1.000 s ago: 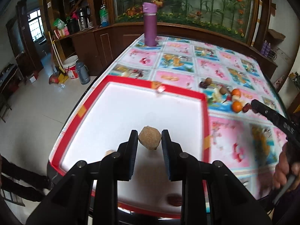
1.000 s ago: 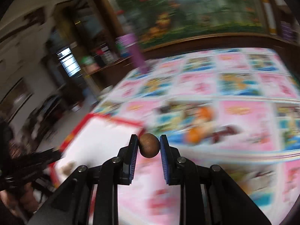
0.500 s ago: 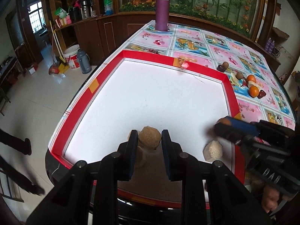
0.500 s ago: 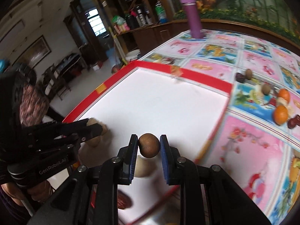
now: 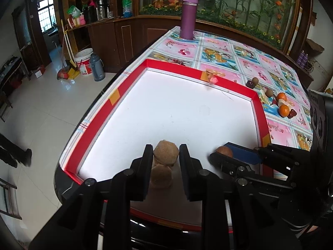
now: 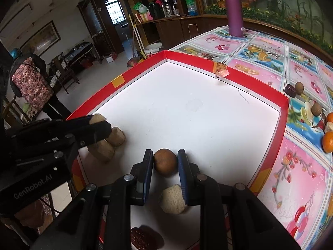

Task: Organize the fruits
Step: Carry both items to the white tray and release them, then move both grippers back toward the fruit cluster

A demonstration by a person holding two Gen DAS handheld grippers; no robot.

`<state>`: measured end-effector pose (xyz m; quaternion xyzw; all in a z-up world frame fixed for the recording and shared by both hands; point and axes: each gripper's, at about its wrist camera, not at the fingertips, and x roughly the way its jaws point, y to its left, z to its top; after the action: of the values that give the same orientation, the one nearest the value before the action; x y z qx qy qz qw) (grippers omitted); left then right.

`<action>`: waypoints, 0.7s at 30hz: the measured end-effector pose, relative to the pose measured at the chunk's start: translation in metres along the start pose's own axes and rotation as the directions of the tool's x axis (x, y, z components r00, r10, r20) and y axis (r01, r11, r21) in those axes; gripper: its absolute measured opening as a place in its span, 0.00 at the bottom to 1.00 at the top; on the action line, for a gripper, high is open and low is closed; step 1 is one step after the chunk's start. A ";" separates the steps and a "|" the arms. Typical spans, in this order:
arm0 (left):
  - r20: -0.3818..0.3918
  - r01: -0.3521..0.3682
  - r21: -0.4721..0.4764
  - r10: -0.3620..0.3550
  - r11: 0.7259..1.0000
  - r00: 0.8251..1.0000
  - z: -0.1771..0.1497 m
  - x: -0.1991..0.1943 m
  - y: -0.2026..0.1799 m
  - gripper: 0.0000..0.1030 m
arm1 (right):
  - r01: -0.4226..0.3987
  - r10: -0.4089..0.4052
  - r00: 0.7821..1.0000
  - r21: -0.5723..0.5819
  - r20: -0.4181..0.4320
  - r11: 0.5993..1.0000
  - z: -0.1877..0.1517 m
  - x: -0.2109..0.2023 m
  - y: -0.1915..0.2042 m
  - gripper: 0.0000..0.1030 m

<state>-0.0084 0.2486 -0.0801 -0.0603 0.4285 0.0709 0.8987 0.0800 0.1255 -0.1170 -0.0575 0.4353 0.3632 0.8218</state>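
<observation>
My left gripper (image 5: 166,153) is shut on a tan rough fruit (image 5: 166,153), low over the near part of the white tray (image 5: 177,108) with red walls. Another tan fruit (image 5: 161,176) lies on the tray just below it. My right gripper (image 6: 165,161) is shut on a brown round fruit (image 6: 165,161), near the tray's front. A pale rough fruit (image 6: 173,199) and a dark red date (image 6: 142,238) lie on the tray under it. In the right wrist view the left gripper (image 6: 97,123) is at the left, with two tan fruits (image 6: 110,141) beneath it.
Loose fruits lie on the patterned tablecloth right of the tray: oranges (image 5: 284,110), brown round fruits (image 5: 269,92) and dark dates (image 5: 249,84). A purple bottle (image 5: 188,15) stands at the table's far end. The floor drops off left of the table.
Both grippers have moved lower and nearer the tray's front with their fruits. The right gripper has come closer beside the left one.
</observation>
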 end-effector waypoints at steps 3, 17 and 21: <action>0.002 0.003 -0.022 -0.003 1.000 1.000 0.000 -0.004 0.004 0.27 | 0.010 -0.010 1.000 -0.029 -0.011 1.000 0.002 0.002 0.005 0.23; 0.063 -0.009 -0.039 0.012 0.999 0.998 0.004 -0.034 0.002 0.52 | 0.022 -0.024 0.991 0.017 0.129 1.000 0.011 -0.051 -0.014 0.48; 0.079 -0.007 -0.012 0.008 1.000 0.997 0.003 -0.042 -0.010 0.59 | 0.035 -0.050 0.983 0.086 0.179 0.996 0.011 -0.070 -0.037 0.48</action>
<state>-0.0300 0.2361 -0.0449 -0.0610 0.3922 0.0789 0.9144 0.0868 0.0651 -0.0654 0.0004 0.3718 0.3312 0.8672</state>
